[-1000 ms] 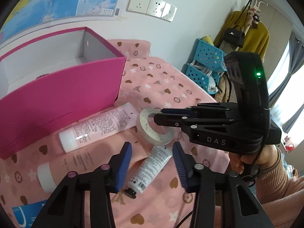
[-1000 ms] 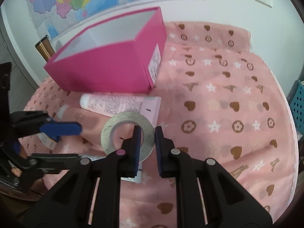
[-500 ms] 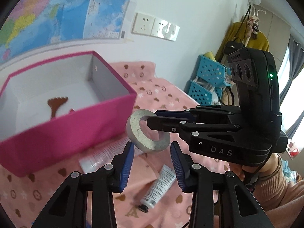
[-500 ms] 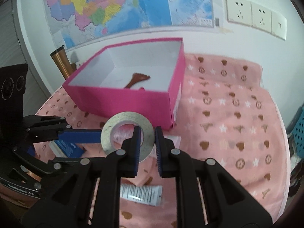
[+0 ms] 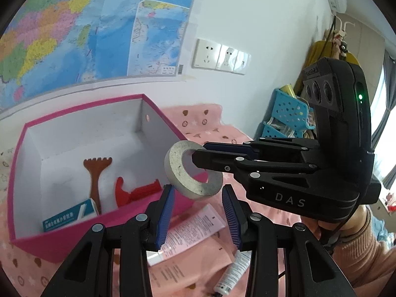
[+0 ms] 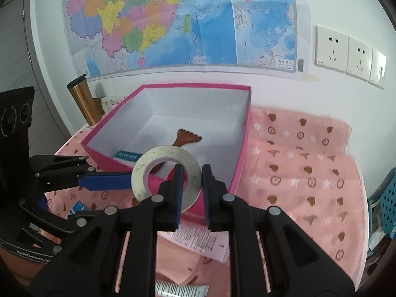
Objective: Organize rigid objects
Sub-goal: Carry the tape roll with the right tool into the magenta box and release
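- The grey-white ring-shaped roll of tape [image 6: 166,174] hangs in the air, tilted, above the near wall of the open pink cardboard box with a white inside [image 6: 241,163], touching nothing below it.
- The right hand-held gripper [image 6: 192,188] pinches the roll's band, one blue-padded finger through the hole and the other outside the ring; in the left wrist view the same gripper [image 5: 198,154] reaches in from the right with the roll [image 5: 191,172] at its tips.
- The left hand-held gripper [image 5: 198,212] hangs just below the roll with its fingers spread and nothing between them; one blue pad [image 5: 165,212] sits near the ring's lower edge, and I cannot tell whether it touches.
- Inside the box [image 5: 17,148] lie a brown rake-shaped scraper [image 5: 95,173], a red plastic piece [image 5: 137,190] and a small white-and-teal printed carton [image 5: 70,214] leaning in the near corner.
- On the pink cloth with hearts and stars [image 6: 304,173] that covers the bench, a pink squeeze tube with printed text [image 5: 190,230] lies just beside the box's near wall, and a small white tube with a black cap [image 5: 231,276] lies nearer the camera.
- A copper-coloured tumbler with a black lid [image 6: 83,99] stands behind the box's left corner.
- A colourful wall map [image 6: 173,19] and white wall sockets [image 6: 346,54] are on the wall behind.
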